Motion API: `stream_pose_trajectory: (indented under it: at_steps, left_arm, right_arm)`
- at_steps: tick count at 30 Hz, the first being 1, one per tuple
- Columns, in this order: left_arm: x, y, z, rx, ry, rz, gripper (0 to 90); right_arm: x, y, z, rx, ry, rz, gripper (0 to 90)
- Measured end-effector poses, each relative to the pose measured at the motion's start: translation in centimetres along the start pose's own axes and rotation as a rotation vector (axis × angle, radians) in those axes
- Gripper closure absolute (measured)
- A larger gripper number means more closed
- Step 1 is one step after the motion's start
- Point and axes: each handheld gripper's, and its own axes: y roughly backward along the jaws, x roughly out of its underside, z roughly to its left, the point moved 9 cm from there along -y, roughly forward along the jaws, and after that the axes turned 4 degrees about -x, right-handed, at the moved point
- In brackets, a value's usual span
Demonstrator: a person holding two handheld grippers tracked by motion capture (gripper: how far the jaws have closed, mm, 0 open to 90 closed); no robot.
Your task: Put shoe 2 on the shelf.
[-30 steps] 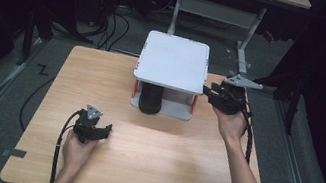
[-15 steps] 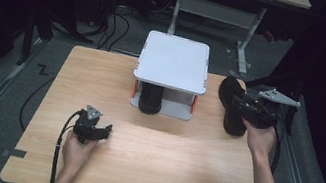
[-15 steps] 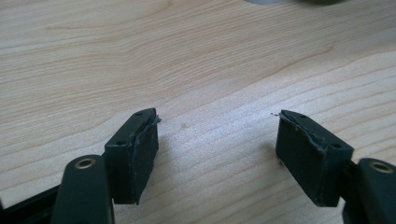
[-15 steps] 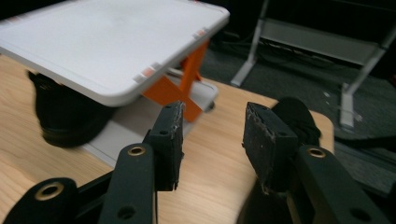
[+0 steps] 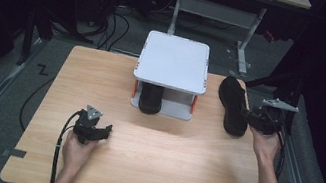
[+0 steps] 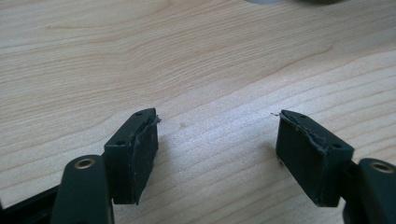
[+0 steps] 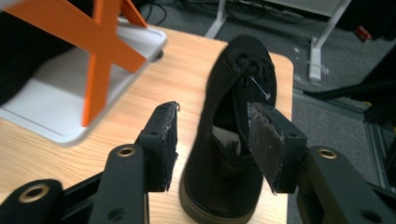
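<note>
From the high view, you had your right gripper (image 5: 250, 118) at the heel end of a black shoe (image 5: 231, 105) that lay on the wooden table (image 5: 179, 160), well to the right of the white two-tier rack (image 5: 173, 63), with its toe pointing toward the table's far edge. A second black shoe (image 5: 150, 98) sat on the rack's lower shelf, its toe showing at the near edge, and your left gripper (image 5: 104, 130) rested low over bare wood near the front-left part of the table.

The right gripper view gave what the high view could not: your right gripper (image 7: 212, 140) had its jaws partway apart, having just been opening, and they straddled the rear of the shoe (image 7: 233, 93). The right pad (image 7: 265, 140) stood over the shoe's mouth by the heel collar, the left pad (image 7: 164, 140) outside the shoe's wall, and neither visibly pressed on it. The laces and a pale insole label showed there too, as did the rack's orange cross-brace (image 7: 100, 42) and white shelf (image 7: 70, 93) at the left.

The left gripper view showed your left gripper (image 6: 215, 149) wide open over the wood grain, nothing between its pads, with only a sliver of the rack at the top edge. The high view alone showed both shoes and both of your hands together.
</note>
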Motion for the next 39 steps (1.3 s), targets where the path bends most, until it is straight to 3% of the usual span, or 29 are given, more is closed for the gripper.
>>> stream_pose_trajectory:
  at_steps: [12,22,27,35,39]
  left_arm:
    - [0.0,0.0,0.0,0.000,0.000,0.000,30.3]
    - [0.0,0.0,0.0,0.000,0.001,-0.001,30.3]
    - [0.0,0.0,0.0,0.000,-0.001,0.000,30.3]
    - [0.0,0.0,0.0,0.000,0.000,-0.001,30.3]
    - [0.0,0.0,0.0,0.000,0.001,-0.001,30.3]
  right_arm:
    - [1.8,-2.7,-1.2,0.022,-0.012,0.066,46.9]
    - [3.0,-5.0,-0.7,0.018,-0.009,0.136,47.0]
    - [3.7,-6.1,-0.5,0.044,0.020,0.171,53.1]
    - [3.9,-6.8,-0.3,0.007,-0.007,0.173,70.1]
    - [3.9,-6.8,-0.1,0.014,0.005,0.186,74.0]
